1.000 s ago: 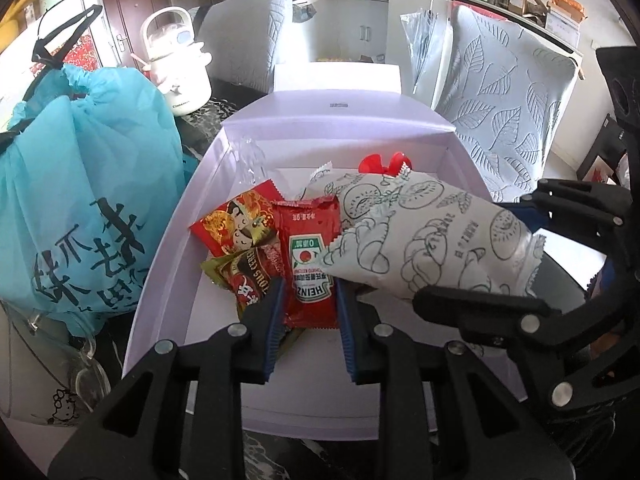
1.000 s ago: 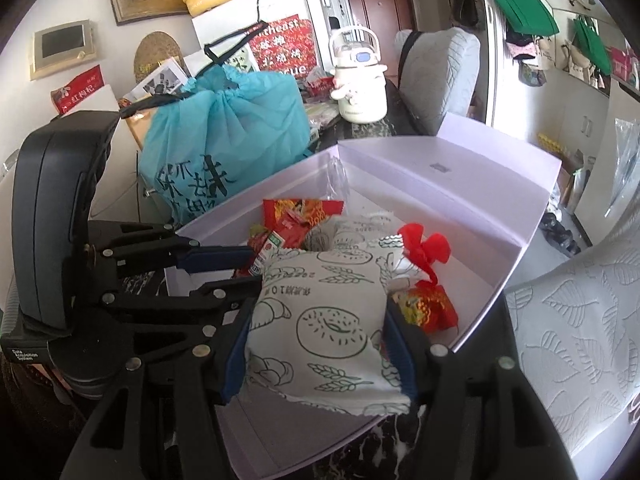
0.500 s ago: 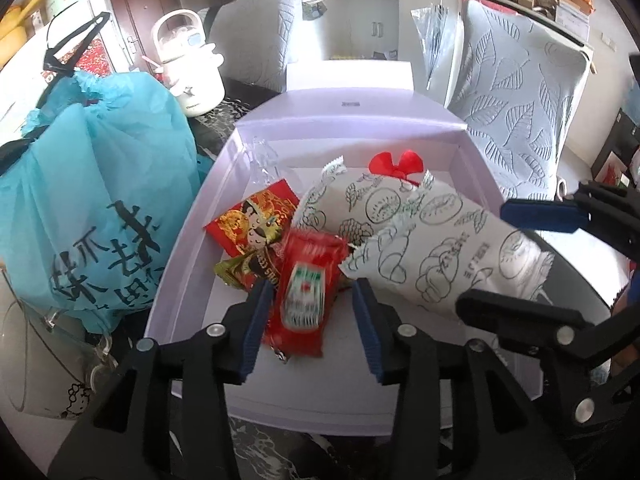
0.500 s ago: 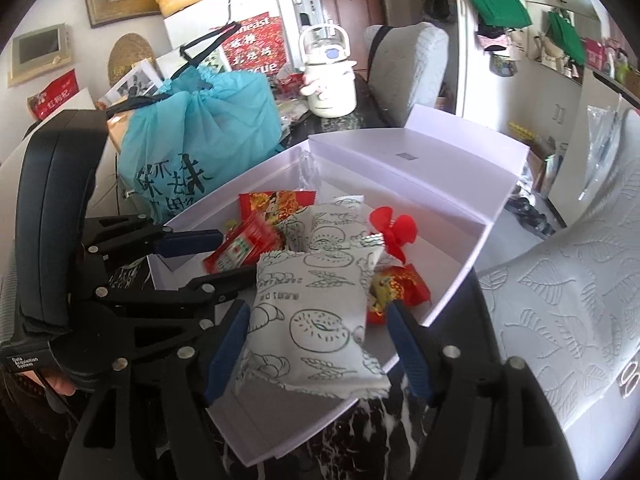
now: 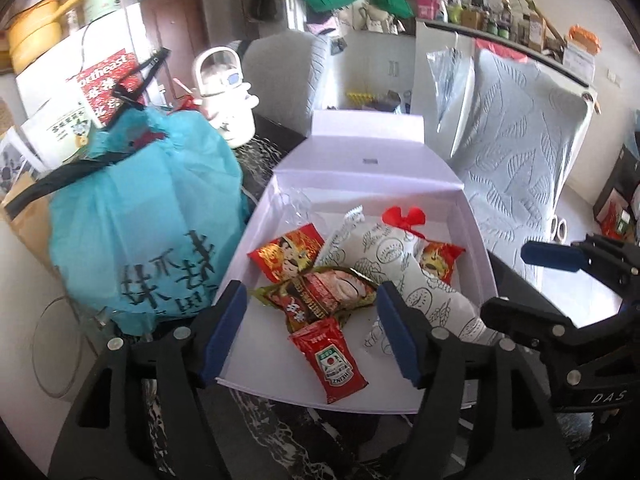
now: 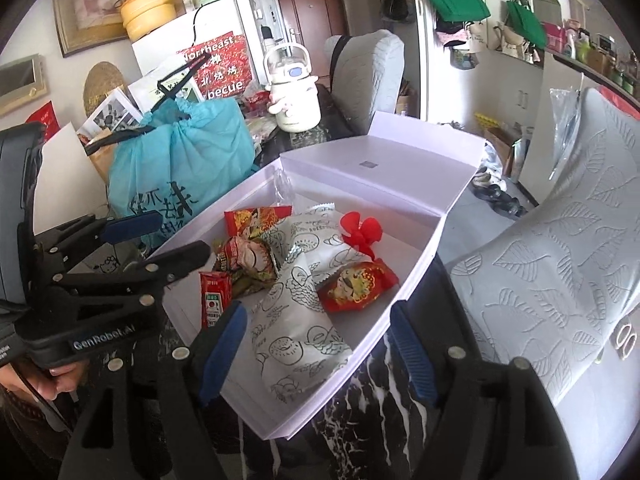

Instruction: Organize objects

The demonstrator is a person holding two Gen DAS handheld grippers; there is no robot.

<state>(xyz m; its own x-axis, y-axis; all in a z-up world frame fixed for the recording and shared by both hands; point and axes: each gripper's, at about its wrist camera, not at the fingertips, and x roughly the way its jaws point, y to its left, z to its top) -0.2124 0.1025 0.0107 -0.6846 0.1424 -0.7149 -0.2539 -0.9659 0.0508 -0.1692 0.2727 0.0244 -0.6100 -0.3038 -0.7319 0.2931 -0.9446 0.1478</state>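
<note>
White cardboard box (image 5: 474,240) with its lid folded back stood on the dark marbled table (image 6: 360,392), and all the snacks lay inside it. One second before, the left gripper (image 5: 312,332) was clamped on the red Heinz ketchup sachet (image 5: 330,360), and the right gripper (image 6: 316,348) was clamped on the long white bread packet printed with line drawings (image 6: 296,320). Now both things were released. The sachet lay flat on the floor of the box near its front edge, just below the brown and red snack wrapper (image 5: 320,296). The bread packet lay beside it, leaning on a second packet of the same kind (image 5: 344,232).

Both grippers were lifted a little above the box. Their jaws were opening and stood wide, with the blue pads touching nothing; the sachet and the packet were seen only under the gaps, not gripped. The red foil snack bags (image 5: 286,250) and the small red pouch with a bow (image 6: 358,280) rested further back in the box.

For the task this meant, I think, that two more items were put away. The teal plastic bag (image 5: 140,232) beside the box was not touched.
</note>
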